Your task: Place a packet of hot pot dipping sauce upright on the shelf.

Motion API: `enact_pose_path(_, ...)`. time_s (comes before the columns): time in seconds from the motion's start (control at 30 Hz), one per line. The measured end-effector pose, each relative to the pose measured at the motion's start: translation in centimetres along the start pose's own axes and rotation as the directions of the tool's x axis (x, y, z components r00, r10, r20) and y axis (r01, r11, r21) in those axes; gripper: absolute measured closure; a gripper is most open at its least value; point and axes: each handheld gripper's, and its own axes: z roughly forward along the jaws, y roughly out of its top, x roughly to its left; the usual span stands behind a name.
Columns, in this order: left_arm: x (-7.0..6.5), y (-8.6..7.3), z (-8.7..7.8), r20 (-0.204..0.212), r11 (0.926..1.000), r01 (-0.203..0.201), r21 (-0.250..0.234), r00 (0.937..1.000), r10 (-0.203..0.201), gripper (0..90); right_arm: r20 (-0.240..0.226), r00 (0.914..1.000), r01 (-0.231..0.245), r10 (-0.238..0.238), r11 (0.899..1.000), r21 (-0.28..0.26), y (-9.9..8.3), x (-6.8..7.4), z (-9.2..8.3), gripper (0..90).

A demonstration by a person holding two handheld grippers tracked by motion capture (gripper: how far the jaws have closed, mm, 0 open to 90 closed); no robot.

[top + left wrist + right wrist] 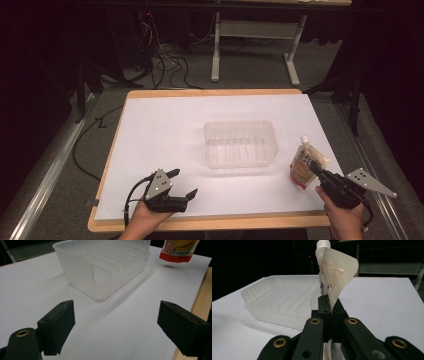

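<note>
- My left gripper (184, 184) rests near the front left corner of the table (210, 222), its jaws standing wide with nothing between them; I judge that it has no part in the work yet.
- In the middle of the white sheet sits the clear plastic tub (240, 143), with nothing in it as far as I can see, so the placing is not done.
- My right gripper (314, 169) is clamped tight on the pouch (306, 165), pinching its thin edge. The pouch stands upright just right of the tub, near the table's right edge; in the left gripper view its red bottom (178, 256) seems just clear of the sheet.
- By my reckoning the pickup is done; what is left is carrying the pouch over the tub and letting go.
</note>
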Motion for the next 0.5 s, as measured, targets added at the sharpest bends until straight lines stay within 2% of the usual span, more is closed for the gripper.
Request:
enact_pose_path(0.33, 0.1, 0.0, -0.1, -0.009, 0.9999, 0.007, -0.009, 0.9999, -0.007, 15.0, -0.102, 0.9943, -0.036, 0.031, 0.998, -0.042, 1.3, 2.2, 0.3, 90.0)
enact_pose_path(0.5, 0.1, 0.0, -0.2, -0.005, 0.9999, 0.002, -0.011, 1.0, -0.002, 15.0, -0.131, 0.9912, -0.03, 0.023, 0.998, -0.049, 2.1, 3.5, 0.9, 90.0)
